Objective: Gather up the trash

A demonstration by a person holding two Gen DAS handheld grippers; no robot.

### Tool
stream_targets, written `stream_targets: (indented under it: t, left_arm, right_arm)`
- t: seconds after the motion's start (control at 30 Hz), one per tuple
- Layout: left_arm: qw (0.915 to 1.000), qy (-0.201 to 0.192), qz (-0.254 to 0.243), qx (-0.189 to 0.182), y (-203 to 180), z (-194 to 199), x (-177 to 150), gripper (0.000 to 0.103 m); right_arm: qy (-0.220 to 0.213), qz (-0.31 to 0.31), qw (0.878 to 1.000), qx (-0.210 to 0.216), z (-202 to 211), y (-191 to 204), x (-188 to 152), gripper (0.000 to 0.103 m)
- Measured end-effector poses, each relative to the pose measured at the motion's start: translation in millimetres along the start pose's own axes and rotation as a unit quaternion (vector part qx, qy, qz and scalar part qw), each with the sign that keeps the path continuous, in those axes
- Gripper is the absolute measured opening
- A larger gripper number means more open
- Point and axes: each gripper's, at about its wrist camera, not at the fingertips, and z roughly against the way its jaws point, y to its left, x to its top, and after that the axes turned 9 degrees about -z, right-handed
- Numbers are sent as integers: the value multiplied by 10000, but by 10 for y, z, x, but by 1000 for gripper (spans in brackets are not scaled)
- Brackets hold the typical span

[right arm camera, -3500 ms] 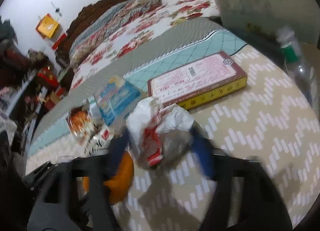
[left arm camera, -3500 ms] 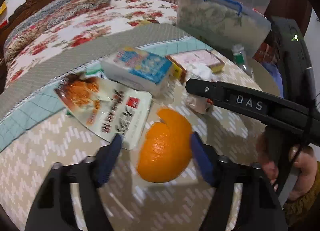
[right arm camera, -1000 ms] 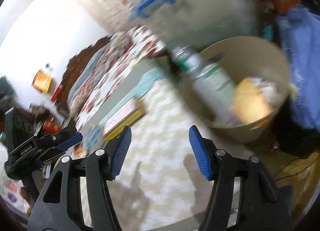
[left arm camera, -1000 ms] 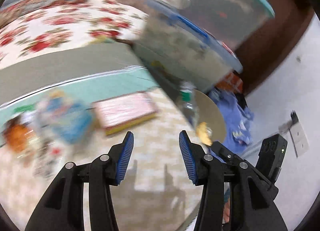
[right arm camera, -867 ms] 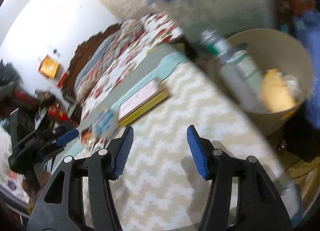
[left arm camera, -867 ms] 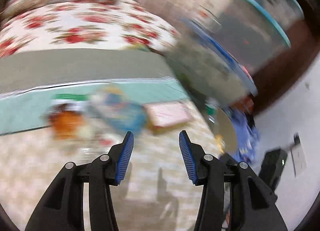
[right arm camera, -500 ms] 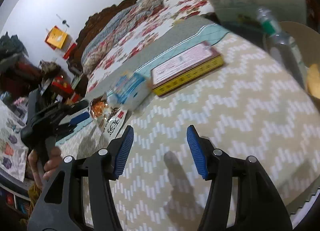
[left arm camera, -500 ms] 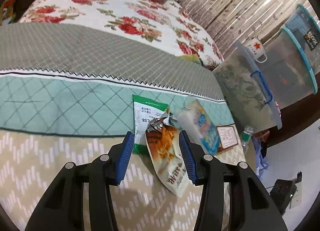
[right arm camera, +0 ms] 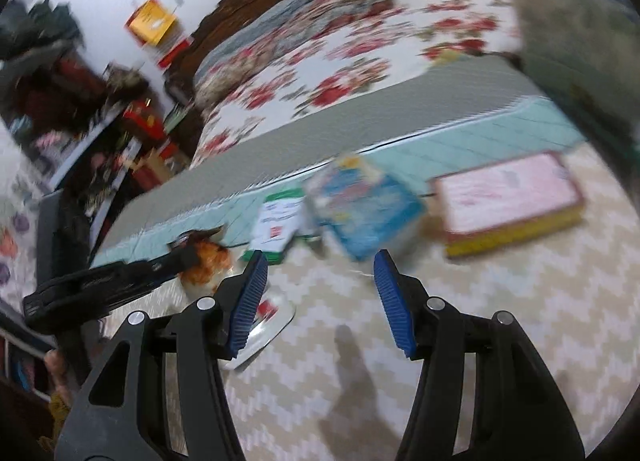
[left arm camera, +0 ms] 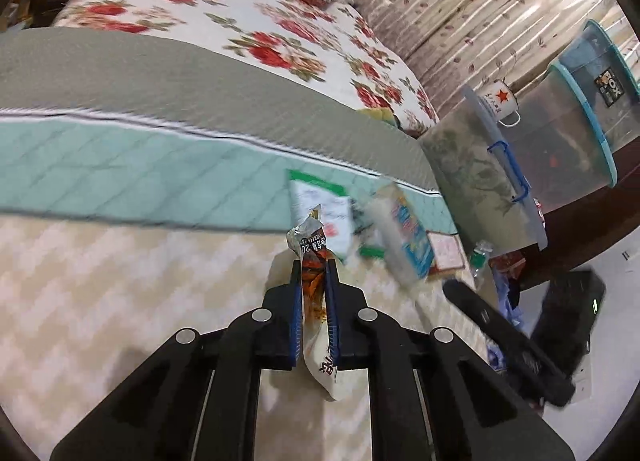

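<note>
Foil wrapper: the snack wrapper (left arm camera: 316, 293) is sitting pinched on edge between the pads of the left tool (left arm camera: 315, 313), its crumpled top poking out above the tips and its pale lower end hanging below them.
Left tool: its jaws have just been closing and are now clamping the wrapper. In the right wrist view, the same tool (right arm camera: 188, 257) is gripping the orange-printed part of the pack.
Right tool: the right tool (right arm camera: 320, 297) is standing released, jaws apart, nothing between them, hovering over the zigzag cover (right arm camera: 480, 321).
Lying about: a green-and-white packet (right arm camera: 280, 225) and a blue carton (right arm camera: 364, 209) are lying just beyond the wrapper, with a pink-topped box (right arm camera: 508, 197) off to the side.
Slip risk: thin glossy film is being held by a narrow strip; I judge a quick swing could be pulling it out of the pads.
Spill risk: the torn end is pointing up now, but tipping it on the way to a bin could be shaking crumbs onto the cover.
Snag risk: the dangling tail is hanging near the cover and may be dragging the green packet along.
Crowding risk: both tools are working close together at this end of the bed (left arm camera: 240, 41); a hasty reach by the right could be knocking the left.
Blur: both views are smeared, so fine print is staying unreadable.
</note>
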Motion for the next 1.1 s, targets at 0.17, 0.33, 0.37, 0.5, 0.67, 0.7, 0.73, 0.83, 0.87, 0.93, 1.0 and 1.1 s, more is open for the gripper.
stream_targets:
  t: [0.17,0.33,0.37,0.5,0.67,0.7,0.73,0.83,0.87,0.93,1.0,1.1]
  left_arm:
    - [9992,-129,343,140,394,334,-249,10]
    - [9983,-174,547,59,618,369,-388,13]
    - [9983,-194,548,38,631,373,-399,13]
    - [9985,-216,510,-32,635,365,-418,13]
    - [9989,-198,433,-49,592,363,-440,13]
    - [9989,-194,417,-56,583,360,-445,13]
    - [9990,-188,405,-64,571,365,-453,13]
    - [9991,-169,377,-77,553,364,-466,13]
    - [9992,-156,356,-84,532,364,-477,13]
    - [9995,-114,279,-81,467,359,-514,13]
    - [9997,-64,196,-98,395,342,-551,13]
    - [9999,21,72,-122,290,327,-619,13]
  right_arm:
    - [236,486,9981,-283,-376,351,-56,59]
    - [236,977,9921,-756,-750,663,-45,63]
    - [215,1068,9906,-831,-800,711,-44,64]
    - [258,1350,9826,-1250,-1038,834,17,71]
    - [191,1358,9802,-1431,-1172,809,74,44]
    - [234,1307,9816,-1370,-1147,793,75,38]
    - [255,1278,9828,-1309,-1126,788,65,33]
    - [327,1283,9848,-1124,-977,737,-59,29]
    - [371,1269,9858,-1032,-901,714,-129,29]
    - [451,1259,9872,-865,-764,684,-271,29]
    - [511,1281,9882,-672,-570,643,-474,29]
    - [530,1293,9888,-531,-366,595,-708,29]
